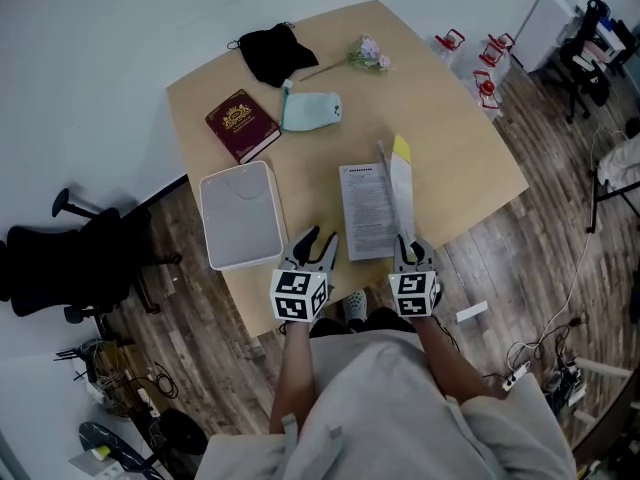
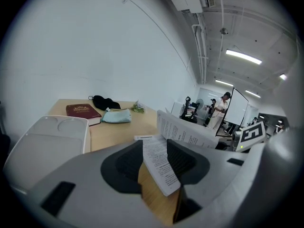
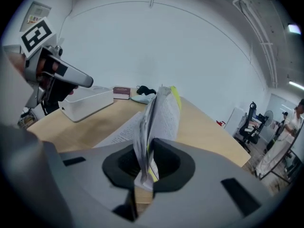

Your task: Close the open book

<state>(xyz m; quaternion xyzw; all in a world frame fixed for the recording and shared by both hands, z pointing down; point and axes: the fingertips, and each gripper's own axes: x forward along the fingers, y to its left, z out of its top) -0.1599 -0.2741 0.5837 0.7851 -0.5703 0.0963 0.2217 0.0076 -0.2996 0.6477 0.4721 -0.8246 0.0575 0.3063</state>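
Observation:
The open book [image 1: 366, 210] lies on the wooden table [image 1: 460, 148] near its front edge. Its left page is flat, while the right half [image 1: 402, 190], with a yellow cover, stands nearly upright. My right gripper [image 1: 410, 252] is shut on the bottom edge of that raised half; in the right gripper view the pages [image 3: 160, 112] rise out of the right gripper [image 3: 145, 167]. My left gripper [image 1: 319, 249] stands open just left of the book's near corner. In the left gripper view the flat page [image 2: 153, 152] shows between the spread jaws of the left gripper [image 2: 158, 164], not pinched.
A white lidded box [image 1: 240, 214] sits left of the book, close to the left gripper. Farther back lie a maroon book [image 1: 241, 124], a pale green pouch [image 1: 313, 111], a black cloth [image 1: 274, 53] and a flower sprig [image 1: 368, 56]. A black office chair [image 1: 62, 258] stands left of the table.

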